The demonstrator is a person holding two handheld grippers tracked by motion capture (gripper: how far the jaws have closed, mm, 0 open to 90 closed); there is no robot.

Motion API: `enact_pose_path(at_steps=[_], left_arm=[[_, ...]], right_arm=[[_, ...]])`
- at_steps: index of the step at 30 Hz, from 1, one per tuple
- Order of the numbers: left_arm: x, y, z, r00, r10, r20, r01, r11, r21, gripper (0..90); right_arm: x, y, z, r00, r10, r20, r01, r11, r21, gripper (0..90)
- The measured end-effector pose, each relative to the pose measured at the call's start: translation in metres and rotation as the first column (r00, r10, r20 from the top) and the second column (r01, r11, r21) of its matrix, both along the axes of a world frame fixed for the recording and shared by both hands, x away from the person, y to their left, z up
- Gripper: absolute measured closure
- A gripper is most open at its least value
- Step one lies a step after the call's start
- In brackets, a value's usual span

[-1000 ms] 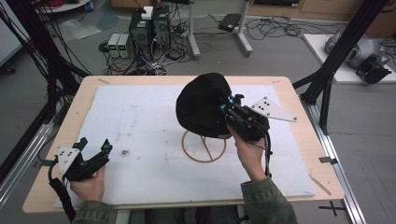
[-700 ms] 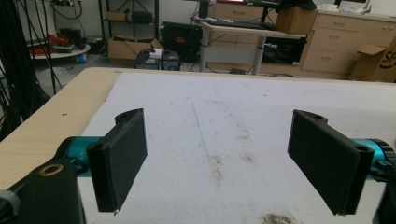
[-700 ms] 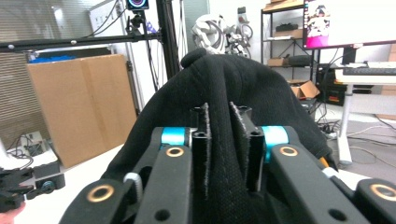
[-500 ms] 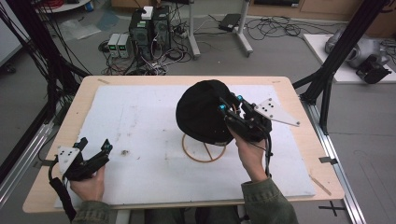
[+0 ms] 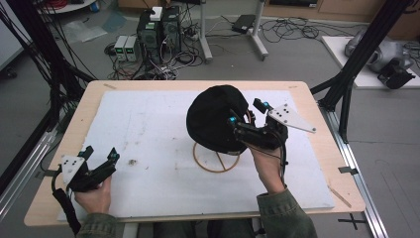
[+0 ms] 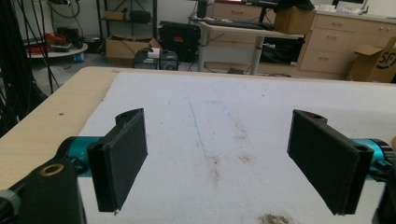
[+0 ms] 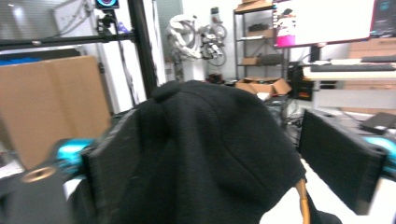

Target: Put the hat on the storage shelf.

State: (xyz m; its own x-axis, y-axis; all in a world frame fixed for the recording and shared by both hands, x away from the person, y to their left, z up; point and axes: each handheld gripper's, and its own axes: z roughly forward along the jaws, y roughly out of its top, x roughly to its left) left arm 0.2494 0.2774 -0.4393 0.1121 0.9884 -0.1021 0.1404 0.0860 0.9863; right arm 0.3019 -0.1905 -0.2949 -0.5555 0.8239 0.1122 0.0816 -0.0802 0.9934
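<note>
The black hat (image 5: 214,119) sits draped over a wooden stand (image 5: 218,159) a little toward the right edge of the worktop (image 5: 317,124), roughly midway between its near and far edges. The right gripper (image 5: 242,119) is at the hat's right flank, and its jaws stand apart with the fabric between them; one jaw seems pressed against the cloth, the other clear of it, so nothing is clamped yet.

The step in hand looks like seating or lifting the hat on the stand. To do it well, the jaws should close on a fold of fabric alone, not on the wooden hoop beneath, and any pull should run straight up along the stand so that the light frame does not tip.

The left gripper (image 5: 89,166) rests near the worktop's near left corner, well apart from the hat, jaws wide apart and holding nothing.

The high view gives the stand's ring base on the white mat (image 5: 148,129) and how the hat sits over it. The right gripper view adds the hat (image 7: 201,154) close up and a sliver of the wooden hoop (image 7: 303,203) peeking out below its hem. The left gripper view shows bare, stained mat (image 6: 243,121) between its jaws.
</note>
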Motion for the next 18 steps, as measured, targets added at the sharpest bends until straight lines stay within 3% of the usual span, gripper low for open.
enact_pose_path(at_steps=[18], left_arm=[[0.001, -0.003, 0.001, 0.9999, -0.01, 0.005, 0.01, 0.9999, 0.004, 19.9]], right_arm=[[-0.003, -0.022, -0.007, 0.9995, -0.027, 0.016, 0.027, 1.0, 0.004, 11.2]])
